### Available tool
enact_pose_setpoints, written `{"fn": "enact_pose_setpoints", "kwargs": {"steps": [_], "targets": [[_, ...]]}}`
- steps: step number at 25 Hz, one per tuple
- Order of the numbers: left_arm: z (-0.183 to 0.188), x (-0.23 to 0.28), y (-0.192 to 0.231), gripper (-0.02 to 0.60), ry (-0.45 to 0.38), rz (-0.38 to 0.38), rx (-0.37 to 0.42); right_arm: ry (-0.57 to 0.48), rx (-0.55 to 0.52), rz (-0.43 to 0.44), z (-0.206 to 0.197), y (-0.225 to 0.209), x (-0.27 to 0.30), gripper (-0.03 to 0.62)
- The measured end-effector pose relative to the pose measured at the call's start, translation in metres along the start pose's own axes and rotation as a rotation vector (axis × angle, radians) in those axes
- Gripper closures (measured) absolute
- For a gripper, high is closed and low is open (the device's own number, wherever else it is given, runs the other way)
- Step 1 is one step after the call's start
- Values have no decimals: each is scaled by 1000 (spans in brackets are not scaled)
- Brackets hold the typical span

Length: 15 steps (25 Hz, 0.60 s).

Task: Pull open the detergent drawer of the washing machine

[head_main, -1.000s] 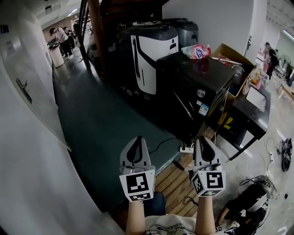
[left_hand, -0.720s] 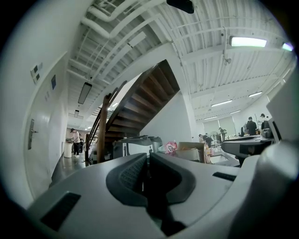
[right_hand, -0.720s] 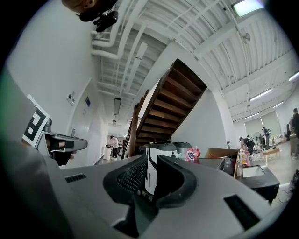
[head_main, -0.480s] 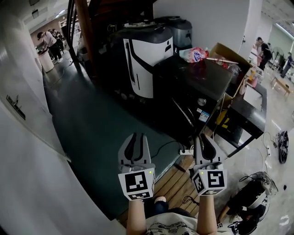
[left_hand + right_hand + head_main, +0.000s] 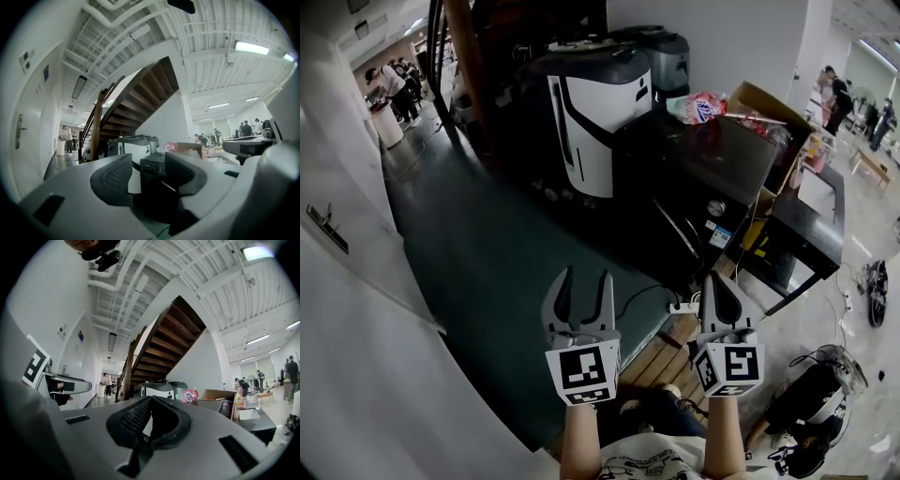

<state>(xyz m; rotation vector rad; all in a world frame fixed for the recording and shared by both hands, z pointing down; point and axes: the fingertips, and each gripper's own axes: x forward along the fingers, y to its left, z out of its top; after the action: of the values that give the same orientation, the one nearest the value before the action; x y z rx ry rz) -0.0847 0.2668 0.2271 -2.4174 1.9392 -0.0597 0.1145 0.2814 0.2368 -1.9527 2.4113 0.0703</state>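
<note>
The black washing machine (image 5: 703,169) stands at the middle right of the head view, with a round knob (image 5: 717,208) and a sticker on its front. I cannot pick out its detergent drawer. Both grippers hang level well short of it, above the floor. My left gripper (image 5: 585,283) is opening its jaws, with nothing between them. In the left gripper view the machine (image 5: 152,171) shows far off through the gap of the left gripper (image 5: 149,180). My right gripper (image 5: 719,283) is shut and empty, and the right gripper (image 5: 150,404) shows its pads meeting.
A white and black appliance (image 5: 600,103) stands left of the washing machine. A pink packet (image 5: 701,105) and a cardboard box (image 5: 769,103) sit behind it. A black table (image 5: 811,220) is at the right. A white wall with a door handle (image 5: 326,228) runs along the left. Wooden slats (image 5: 661,361) and a power strip (image 5: 682,306) lie below the grippers.
The left gripper's jaws have gone from shut to spread apart. Both grippers have risen a little and moved forward. The right gripper stays shut.
</note>
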Motion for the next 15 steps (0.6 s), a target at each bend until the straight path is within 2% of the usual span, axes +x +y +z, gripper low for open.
{"fn": "enact_pose_setpoints", "kwargs": {"steps": [8,15], "targets": [[-18,41,3,342,26,23,-33,20,5,17,-14,-18,36,582],[-24,120,-1,341,25,67,-48,11,6,57,-22,-59,111,582]]}}
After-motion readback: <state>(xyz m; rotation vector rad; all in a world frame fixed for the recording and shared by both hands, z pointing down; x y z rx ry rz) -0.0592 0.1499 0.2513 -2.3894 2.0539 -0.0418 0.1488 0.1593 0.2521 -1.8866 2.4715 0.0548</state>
